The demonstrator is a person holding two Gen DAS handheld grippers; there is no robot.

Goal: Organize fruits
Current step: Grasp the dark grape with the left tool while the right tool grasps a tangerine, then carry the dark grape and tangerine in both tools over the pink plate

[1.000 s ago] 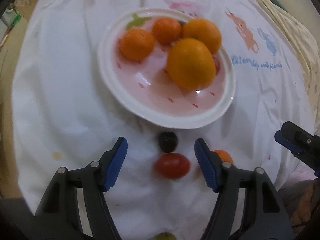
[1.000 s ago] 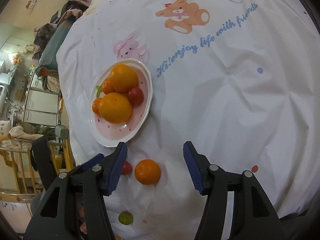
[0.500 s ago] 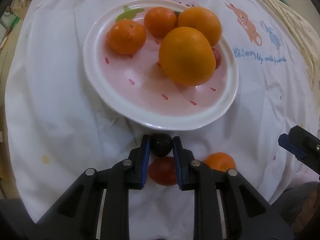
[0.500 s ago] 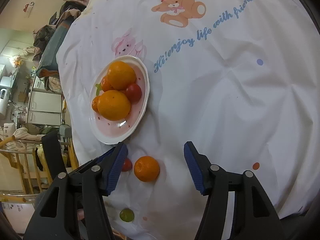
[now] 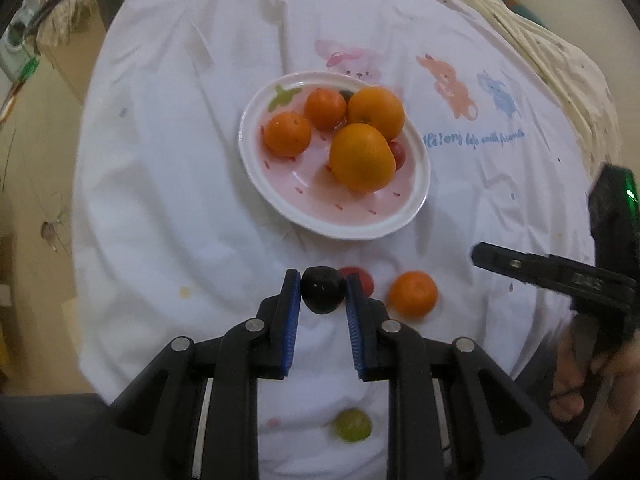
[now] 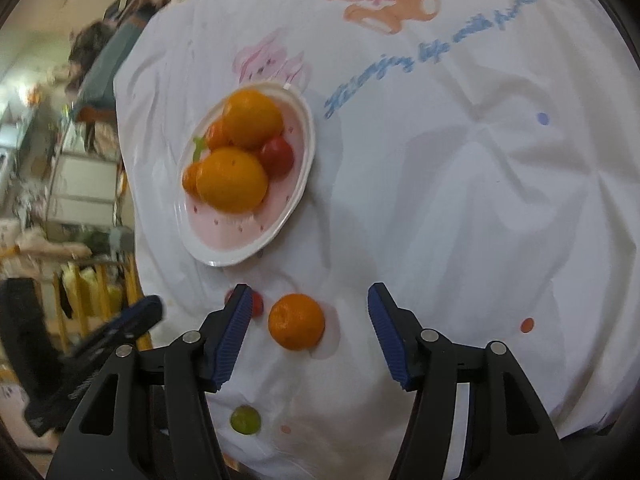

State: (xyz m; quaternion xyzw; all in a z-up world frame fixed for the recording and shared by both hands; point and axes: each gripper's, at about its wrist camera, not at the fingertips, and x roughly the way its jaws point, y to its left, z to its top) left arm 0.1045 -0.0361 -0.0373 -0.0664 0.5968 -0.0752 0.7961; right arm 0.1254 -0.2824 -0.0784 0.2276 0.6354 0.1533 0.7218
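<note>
A white tablecloth (image 5: 180,200) covers the round tabletop, printed with cartoon animals: a pink rabbit, an orange bear (image 6: 384,0) and a blue elephant. Blue script runs across it; in the right wrist view it is blurred and only "life with" can be made out with any confidence.

On the cloth sits a white plate (image 5: 416,200) with a pink centre, red dashes and a green leaf motif. It holds two large oranges (image 5: 362,158), touching each other, two smaller mandarins (image 5: 287,135) beside them, a red cherry tomato (image 6: 277,155) tucked against the oranges, and a small dark fruit barely visible behind them at the far rim.

The left claw (image 5: 323,294) is closed narrowly on a dark purple grape (image 5: 322,294), pinched between its blue pads near the tips, on the near side of the plate.

The right claw (image 6: 308,332) stands wide, with a loose mandarin (image 6: 296,321) lying on the cloth between its fingers, touching neither.

Just beside that mandarin lies a red cherry tomato (image 5: 362,280), partly hidden behind the left claw's finger. Nearer the tabletop's edge rests a green grape (image 6: 245,419), apart from the rest.
</note>
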